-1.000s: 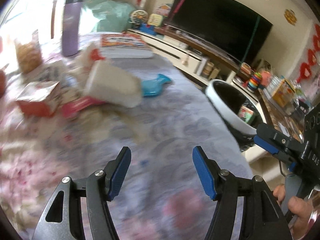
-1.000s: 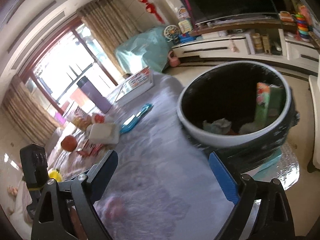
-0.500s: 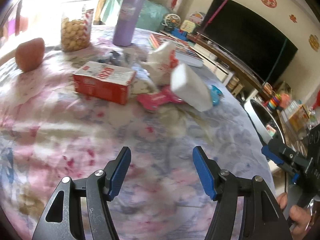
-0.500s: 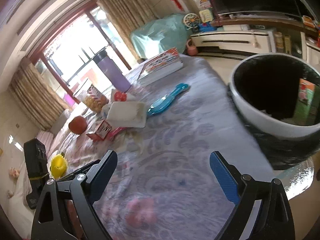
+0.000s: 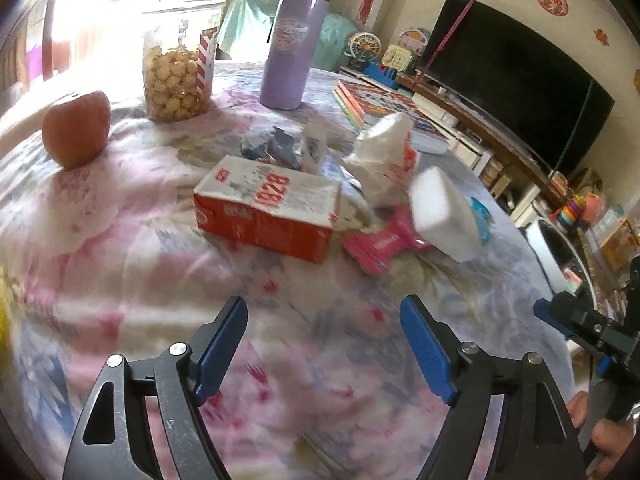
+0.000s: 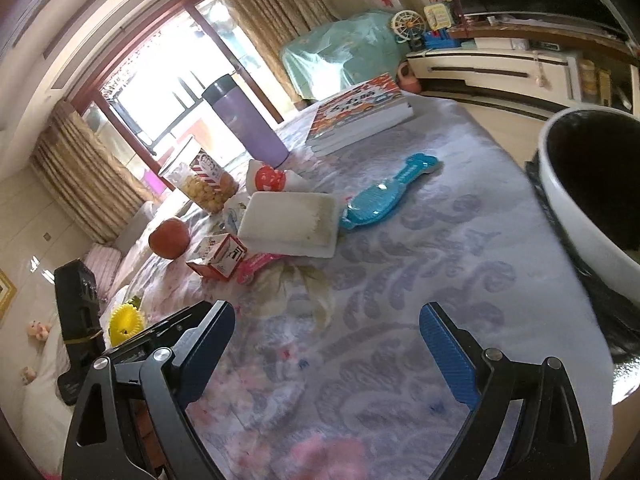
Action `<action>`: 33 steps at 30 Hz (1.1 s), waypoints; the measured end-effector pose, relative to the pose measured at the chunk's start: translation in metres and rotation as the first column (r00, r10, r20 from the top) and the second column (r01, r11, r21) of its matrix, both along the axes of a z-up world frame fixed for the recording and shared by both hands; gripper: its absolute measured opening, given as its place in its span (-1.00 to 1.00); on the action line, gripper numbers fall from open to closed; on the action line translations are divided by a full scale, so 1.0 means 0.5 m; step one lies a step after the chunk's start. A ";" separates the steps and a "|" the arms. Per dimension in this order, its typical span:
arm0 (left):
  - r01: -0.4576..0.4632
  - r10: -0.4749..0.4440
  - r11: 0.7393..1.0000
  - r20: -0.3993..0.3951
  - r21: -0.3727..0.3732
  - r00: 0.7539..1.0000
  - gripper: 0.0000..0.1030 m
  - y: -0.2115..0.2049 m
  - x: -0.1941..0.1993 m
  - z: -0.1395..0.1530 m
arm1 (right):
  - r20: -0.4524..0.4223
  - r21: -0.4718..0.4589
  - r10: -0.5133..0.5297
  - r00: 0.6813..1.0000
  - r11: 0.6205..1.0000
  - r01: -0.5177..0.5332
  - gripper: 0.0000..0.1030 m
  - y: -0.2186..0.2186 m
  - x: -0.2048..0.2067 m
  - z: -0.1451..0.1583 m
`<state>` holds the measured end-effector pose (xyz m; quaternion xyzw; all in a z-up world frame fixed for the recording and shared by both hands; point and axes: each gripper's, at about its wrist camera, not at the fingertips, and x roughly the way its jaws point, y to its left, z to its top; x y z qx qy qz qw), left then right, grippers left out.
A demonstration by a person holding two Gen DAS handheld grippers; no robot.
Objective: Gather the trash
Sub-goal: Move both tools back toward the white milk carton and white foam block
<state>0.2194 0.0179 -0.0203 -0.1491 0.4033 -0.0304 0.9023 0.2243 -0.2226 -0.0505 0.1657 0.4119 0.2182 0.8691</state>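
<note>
A red and white carton [image 5: 268, 208] lies on the floral tablecloth, ahead of my open, empty left gripper [image 5: 322, 346]. Right of it lie a pink wrapper [image 5: 380, 242], a white foam block [image 5: 444, 214] and a crumpled white bag [image 5: 384, 160]. In the right wrist view the carton [image 6: 218, 256], foam tray [image 6: 290, 222] and pink wrapper [image 6: 256, 266] lie in a cluster ahead-left of my open, empty right gripper [image 6: 326, 340]. The white-rimmed bin [image 6: 588, 200] stands at the table's right edge; it also shows in the left wrist view [image 5: 554, 256].
A purple tumbler [image 5: 292, 44], a snack jar [image 5: 176, 68], an apple [image 5: 76, 130] and a stack of books [image 6: 360, 114] stand further back. A blue comb [image 6: 384, 194] lies near the foam tray. A yellow toy [image 6: 124, 320] sits at the left. The right gripper [image 5: 580, 324] shows at the left view's right edge.
Both grippers have swung left, away from the bin and toward the trash cluster. The carton and apple have come into the left view; the bin has slid to the right edge.
</note>
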 end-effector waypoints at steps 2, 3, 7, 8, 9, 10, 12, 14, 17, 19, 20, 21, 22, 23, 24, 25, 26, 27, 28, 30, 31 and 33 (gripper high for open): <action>-0.004 0.004 1.000 -0.002 0.017 1.000 0.53 0.009 0.019 0.000 | -0.005 0.008 0.008 1.000 1.000 -0.008 0.84 0.009 0.012 -0.002; -0.005 0.005 1.000 -0.002 0.023 1.000 0.53 0.013 0.028 0.001 | -0.009 0.011 0.012 1.000 1.000 -0.012 0.84 0.014 0.019 -0.002; -0.004 0.005 0.999 -0.010 0.038 1.000 0.53 0.032 0.062 -0.006 | -0.025 0.028 0.017 1.000 0.999 -0.016 0.84 0.034 0.053 -0.009; -0.001 0.002 0.999 -0.010 0.039 1.000 0.53 0.036 0.067 -0.007 | -0.031 0.032 0.019 0.999 0.999 -0.018 0.84 0.040 0.061 -0.011; 0.002 -0.002 0.999 -0.011 0.044 1.000 0.53 0.038 0.072 -0.009 | -0.040 0.035 0.023 0.999 0.999 -0.021 0.84 0.047 0.070 -0.016; 0.007 -0.007 0.999 -0.015 0.051 1.000 0.53 0.040 0.081 -0.013 | -0.048 0.035 0.024 0.999 0.999 -0.022 0.85 0.052 0.079 -0.019; 0.013 -0.012 0.998 -0.019 0.054 1.000 0.53 0.043 0.090 -0.017 | -0.062 0.041 0.023 0.998 0.999 -0.021 0.85 0.058 0.091 -0.027; 0.019 -0.018 0.999 -0.023 0.051 1.000 0.53 0.043 0.100 -0.022 | -0.082 0.057 0.023 0.996 0.998 -0.019 0.85 0.064 0.106 -0.036; 0.024 -0.023 0.998 -0.026 0.059 0.999 0.57 0.038 0.114 -0.026 | -0.102 0.082 0.016 0.995 0.997 -0.008 0.85 0.070 0.122 -0.047; 0.027 -0.025 0.997 -0.022 0.069 0.999 0.58 0.035 0.123 -0.030 | -0.099 0.088 0.012 0.995 0.996 -0.004 0.85 0.074 0.129 -0.049; 0.026 -0.025 0.997 -0.015 0.072 1.000 0.58 0.034 0.125 -0.031 | -0.093 0.084 0.011 0.996 0.996 -0.004 0.86 0.076 0.130 -0.049; 0.026 -0.026 0.997 -0.009 0.075 1.000 0.55 0.033 0.126 -0.033 | -0.086 0.072 0.010 0.996 0.997 -0.004 0.82 0.079 0.130 -0.047; 0.026 -0.025 0.997 -0.008 0.077 1.000 0.53 0.033 0.129 -0.036 | -0.076 0.051 0.014 0.997 0.999 -0.010 0.74 0.083 0.130 -0.046; 0.025 -0.025 0.997 -0.003 0.074 1.000 0.49 0.034 0.129 -0.037 | -0.071 0.041 0.019 0.997 0.999 -0.016 0.63 0.085 0.128 -0.045; 0.027 -0.028 0.997 0.003 0.068 1.000 0.28 0.035 0.127 -0.037 | -0.073 0.031 0.026 0.997 0.999 -0.024 0.44 0.086 0.127 -0.045; 0.038 -0.038 0.998 0.006 0.050 0.999 -0.04 0.038 0.127 -0.039 | -0.072 0.028 0.030 0.997 0.999 -0.029 0.33 0.086 0.124 -0.045; 0.044 -0.044 0.998 0.007 0.039 0.999 -0.21 0.040 0.126 -0.040 | -0.071 0.026 0.031 0.997 0.999 -0.030 0.09 0.083 0.119 -0.045; 0.049 -0.049 0.998 0.005 0.027 0.999 -0.48 0.044 0.126 -0.043 | -0.069 0.027 0.032 0.997 0.999 -0.030 0.01 0.082 0.118 -0.044; 0.053 -0.053 0.998 0.004 0.020 0.999 -0.81 0.046 0.126 -0.044 | -0.064 0.030 0.032 0.997 0.999 -0.030 -0.11 0.077 0.113 -0.042; 0.066 -0.066 0.998 0.005 0.010 0.998 -0.94 0.047 0.124 -0.044 | -0.055 0.036 0.034 0.998 0.999 -0.032 -0.25 0.070 0.104 -0.037; 0.070 -0.070 0.997 0.010 0.017 0.997 -0.98 0.045 0.121 -0.042 | -0.052 0.039 0.038 0.998 0.999 -0.036 -0.31 0.067 0.099 -0.035; 0.088 -0.089 0.995 0.023 0.038 0.996 -1.00 0.038 0.111 -0.037 | -0.044 0.037 0.053 0.998 0.998 -0.052 -0.37 0.063 0.083 -0.028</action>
